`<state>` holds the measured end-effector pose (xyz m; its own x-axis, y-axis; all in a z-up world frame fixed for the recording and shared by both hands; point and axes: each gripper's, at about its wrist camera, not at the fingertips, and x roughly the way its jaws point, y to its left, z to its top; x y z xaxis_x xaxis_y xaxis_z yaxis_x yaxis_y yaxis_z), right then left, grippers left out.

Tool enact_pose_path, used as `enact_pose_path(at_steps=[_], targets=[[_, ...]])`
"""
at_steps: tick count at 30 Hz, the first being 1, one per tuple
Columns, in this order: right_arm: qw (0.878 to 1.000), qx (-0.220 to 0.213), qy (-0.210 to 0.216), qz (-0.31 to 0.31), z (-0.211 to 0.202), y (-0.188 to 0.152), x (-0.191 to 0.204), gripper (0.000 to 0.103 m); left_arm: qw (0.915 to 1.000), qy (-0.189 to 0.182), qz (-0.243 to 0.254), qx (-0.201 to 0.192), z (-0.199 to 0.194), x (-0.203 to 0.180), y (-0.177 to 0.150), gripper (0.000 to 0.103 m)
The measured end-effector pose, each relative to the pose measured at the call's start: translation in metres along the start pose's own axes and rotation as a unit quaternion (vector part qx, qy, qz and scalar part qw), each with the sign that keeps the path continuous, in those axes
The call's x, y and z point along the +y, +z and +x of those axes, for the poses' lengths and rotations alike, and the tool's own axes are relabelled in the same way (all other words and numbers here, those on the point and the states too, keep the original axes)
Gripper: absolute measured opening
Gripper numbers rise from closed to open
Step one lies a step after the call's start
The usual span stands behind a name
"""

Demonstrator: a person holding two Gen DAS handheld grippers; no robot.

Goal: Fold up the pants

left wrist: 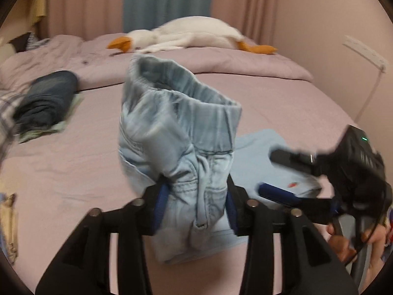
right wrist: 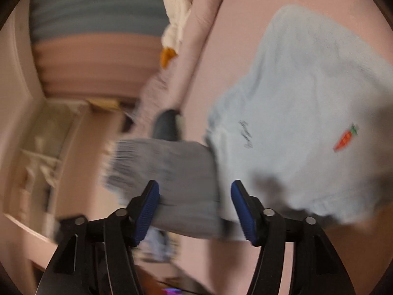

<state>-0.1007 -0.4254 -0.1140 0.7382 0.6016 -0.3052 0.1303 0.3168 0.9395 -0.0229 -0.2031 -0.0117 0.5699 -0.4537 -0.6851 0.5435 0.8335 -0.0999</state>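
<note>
Motion blur smears the shelves (right wrist: 46, 162) beyond reading.

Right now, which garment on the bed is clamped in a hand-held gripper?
The light blue denim pants, bunched between the left hand-held gripper. The folded dark navy pants and the pale blue carrot-embroidered garment lie flat, ungripped.

small dark script on light-blue garment (right wrist: 246, 134), too blurred to read
</note>
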Motion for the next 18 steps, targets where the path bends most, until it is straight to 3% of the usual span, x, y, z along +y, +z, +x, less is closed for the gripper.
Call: enact_pose_path(at_steps=[2,5,8,12,16,17,18], targets=[[0.999,-0.005,0.041,0.027,-0.002,0.005,-0.004,0.071,0.9991,-0.041,0.003,0.009,0.008,-0.008,0.000,0.062],[0.995,-0.014,0.077,0.064,-0.002,0.015,-0.015,0.073,0.9968,-0.075,-0.007,0.029,0.017,-0.011,-0.004,0.064],[0.992,-0.017,0.075,0.097,0.000,0.019,-0.025,0.074,0.9968,-0.066,-0.023,0.039,0.016,-0.001,-0.013,0.068],[0.996,0.000,0.026,0.085,0.012,0.019,-0.020,0.074,0.9949,-0.051,-0.072,0.050,0.007,0.031,-0.030,0.069],[0.999,0.003,-0.039,0.019,0.026,0.018,0.004,0.073,0.9894,-0.040,-0.125,0.063,-0.001,0.058,-0.048,0.069],[0.998,0.003,-0.066,-0.001,0.032,0.019,0.011,0.064,0.9877,-0.036,-0.137,0.066,-0.001,0.064,-0.052,0.069],[0.995,0.009,-0.099,-0.025,0.038,0.019,0.017,0.048,0.9859,-0.033,-0.150,0.066,-0.003,0.070,-0.056,0.069]])
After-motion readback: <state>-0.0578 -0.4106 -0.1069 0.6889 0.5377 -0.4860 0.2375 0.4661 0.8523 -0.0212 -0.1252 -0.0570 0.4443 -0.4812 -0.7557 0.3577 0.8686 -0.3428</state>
